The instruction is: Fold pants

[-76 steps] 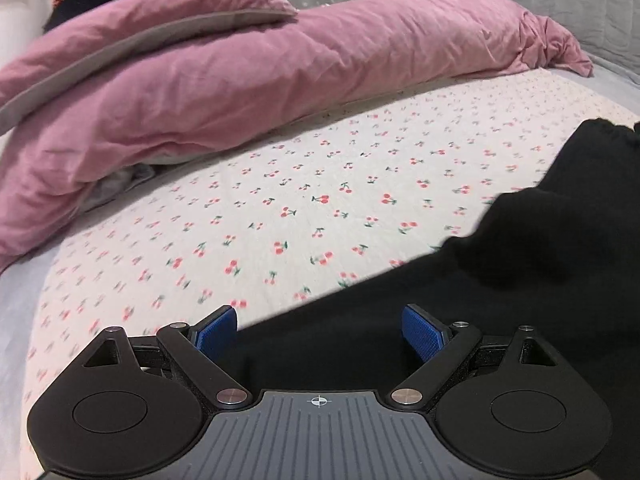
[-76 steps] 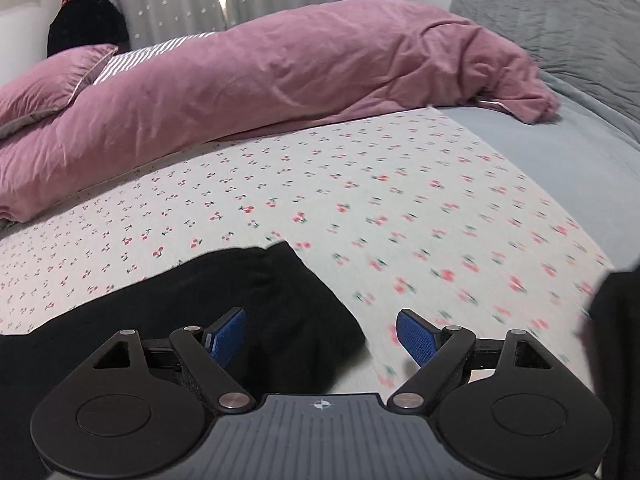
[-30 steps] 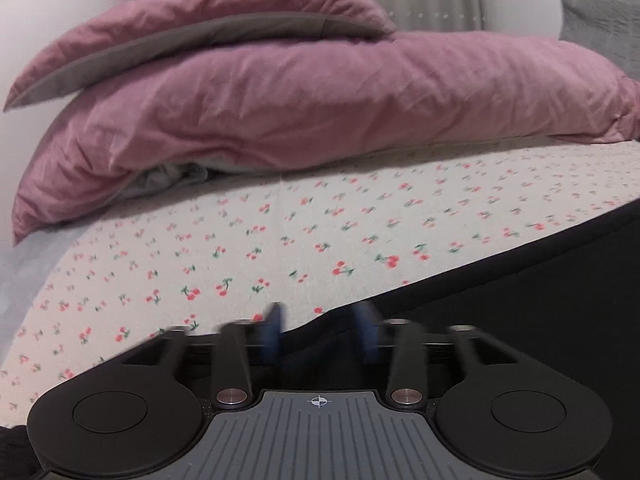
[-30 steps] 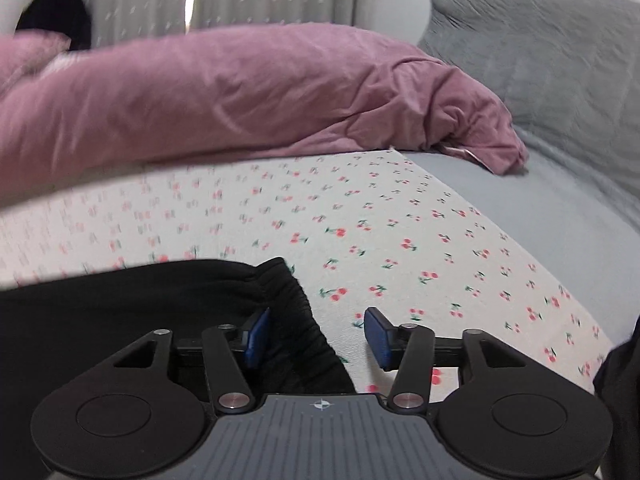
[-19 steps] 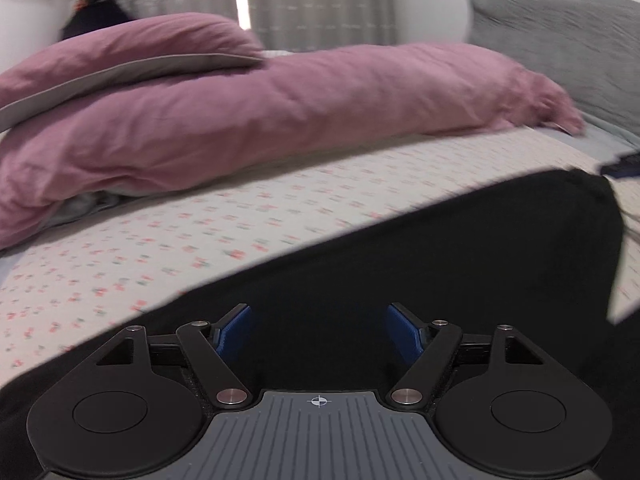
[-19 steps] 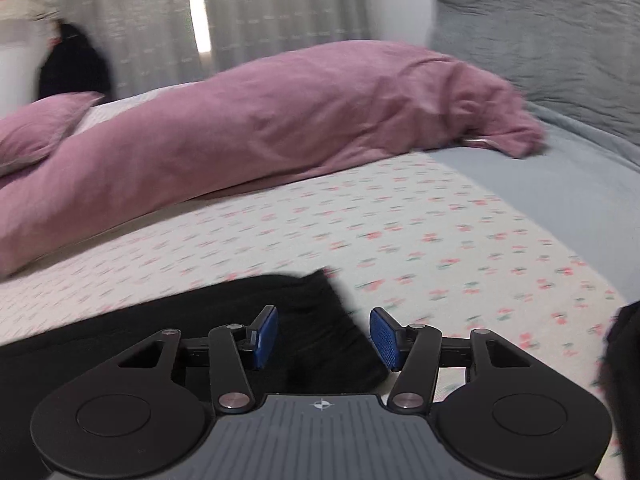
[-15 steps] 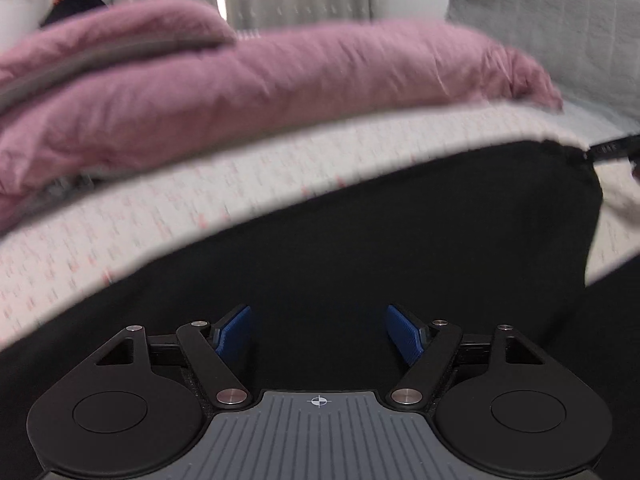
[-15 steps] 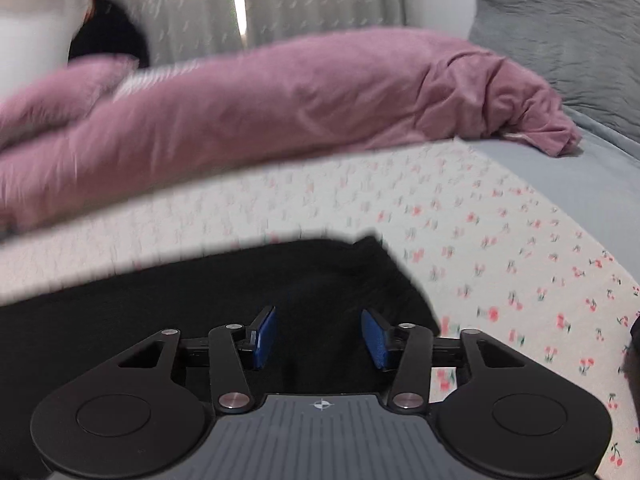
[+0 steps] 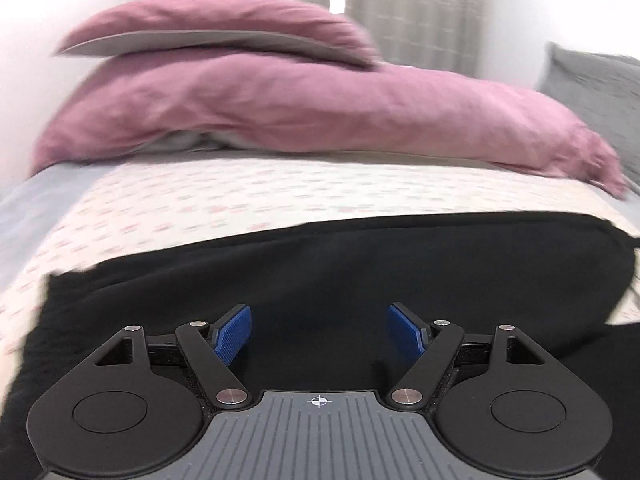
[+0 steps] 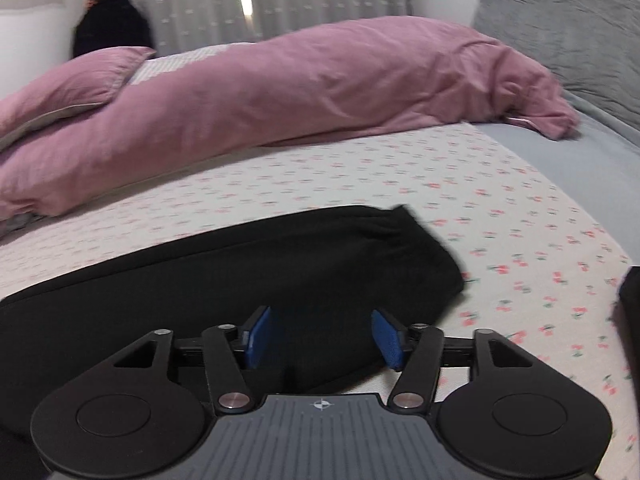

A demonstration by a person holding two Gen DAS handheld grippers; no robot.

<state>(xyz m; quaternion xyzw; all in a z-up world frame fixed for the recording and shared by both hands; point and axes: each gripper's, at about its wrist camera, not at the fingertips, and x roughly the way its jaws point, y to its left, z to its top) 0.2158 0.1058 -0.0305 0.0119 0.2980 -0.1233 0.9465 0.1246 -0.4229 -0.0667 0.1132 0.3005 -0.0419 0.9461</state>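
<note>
Pants: we see the black pants (image 9: pixel 340 268) lying flat on the bed (image 10: pixel 500 184), on the cherry-print sheet, in front of the pink duvet (image 10: pixel 304 92).
Long axis: it runs left to right across both views; one end stops at the right in the right wrist view, and we cannot tell whether that is waistband or hem.
Left tongs (image 9: pixel 320 334): blue pads apart, nothing between them, low over the dark cloth.
Right tongs (image 10: pixel 322 338): pads apart too, holding nothing, near the cloth's right end.
Why so: we judge both tongs hang spread over the near edge to pinch it at two points, so a fold carries evenly.
Blur: the left wrist view is smeared, so finer creases are unreadable.
</note>
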